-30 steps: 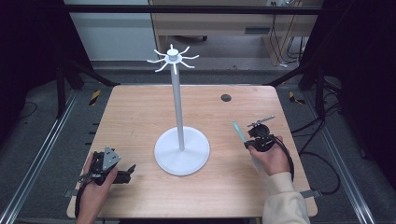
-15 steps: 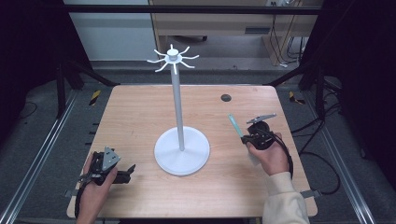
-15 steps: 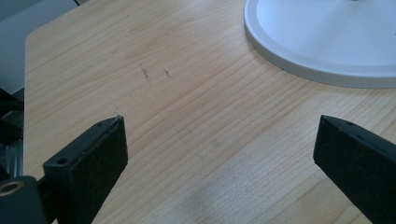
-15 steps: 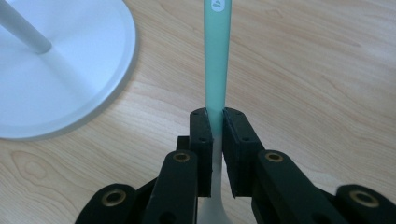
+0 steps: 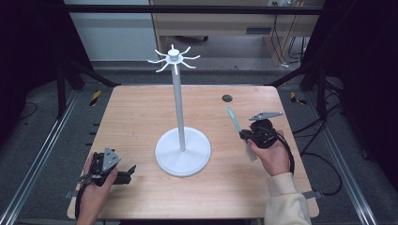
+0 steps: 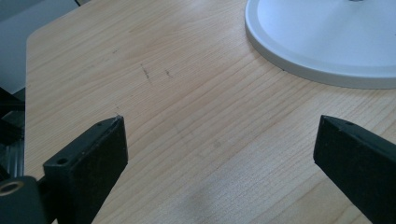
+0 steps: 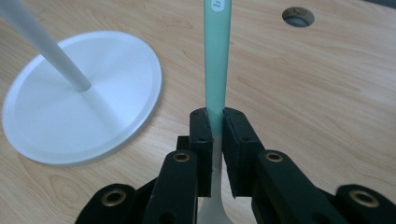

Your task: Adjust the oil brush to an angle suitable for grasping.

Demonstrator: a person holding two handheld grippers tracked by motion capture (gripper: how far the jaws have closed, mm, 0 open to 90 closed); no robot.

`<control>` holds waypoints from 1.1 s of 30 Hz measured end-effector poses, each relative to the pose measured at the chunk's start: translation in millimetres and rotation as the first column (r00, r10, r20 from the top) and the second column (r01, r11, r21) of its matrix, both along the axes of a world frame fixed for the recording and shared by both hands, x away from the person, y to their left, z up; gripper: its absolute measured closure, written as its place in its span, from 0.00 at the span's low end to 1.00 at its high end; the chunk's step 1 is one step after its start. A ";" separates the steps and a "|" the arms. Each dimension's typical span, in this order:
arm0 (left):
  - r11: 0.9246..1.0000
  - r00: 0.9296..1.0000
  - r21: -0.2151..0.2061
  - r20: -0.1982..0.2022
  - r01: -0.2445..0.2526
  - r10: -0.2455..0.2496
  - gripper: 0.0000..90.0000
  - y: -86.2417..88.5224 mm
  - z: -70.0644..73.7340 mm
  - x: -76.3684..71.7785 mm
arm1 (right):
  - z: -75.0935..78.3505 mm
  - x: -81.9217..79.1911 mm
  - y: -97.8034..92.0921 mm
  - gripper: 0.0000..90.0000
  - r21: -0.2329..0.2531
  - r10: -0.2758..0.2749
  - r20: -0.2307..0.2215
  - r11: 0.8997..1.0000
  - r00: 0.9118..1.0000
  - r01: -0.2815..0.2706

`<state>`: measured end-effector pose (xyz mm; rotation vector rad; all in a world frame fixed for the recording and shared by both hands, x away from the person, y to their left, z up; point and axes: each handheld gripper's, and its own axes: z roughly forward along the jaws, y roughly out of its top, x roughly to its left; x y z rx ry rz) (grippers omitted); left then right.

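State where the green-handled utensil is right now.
In the high view, the green-handled utensil is clamped in the right gripper, right of the white stand.

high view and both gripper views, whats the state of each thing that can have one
left gripper: open, jaws wide apart, nothing between them, low over the table
right gripper: shut on the teal-handled utensil
teal-handled utensil: clamped at mid-length, lifted off the table, teal end pointing away from the hand
white stand: upright on its round base, hooks at the top bare
table hole: uncovered, nothing in it
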<state>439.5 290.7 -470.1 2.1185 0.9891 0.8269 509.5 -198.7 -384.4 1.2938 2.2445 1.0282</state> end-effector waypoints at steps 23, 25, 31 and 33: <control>1.000 1.000 -0.002 0.004 -0.007 0.007 0.03 1.9 1.0 -2.0 | 48.3 -9.0 16.1 0.92 0.077 0.063 0.147 0.994 0.987 -0.075; 1.000 1.000 -0.001 0.004 -0.011 0.011 0.03 2.3 0.7 -2.2 | 56.0 -8.4 18.1 0.92 0.085 0.070 0.160 0.993 0.985 -0.084; 1.000 1.000 -0.003 0.001 -0.011 0.011 0.03 1.1 0.3 -2.9 | 72.6 -4.7 25.8 0.92 0.114 0.078 0.198 0.988 0.977 -0.102; 1.000 1.000 -0.002 0.003 -0.009 0.009 0.03 0.6 0.7 -3.4 | 76.0 -4.8 28.5 0.92 0.131 0.079 0.217 0.985 0.973 -0.109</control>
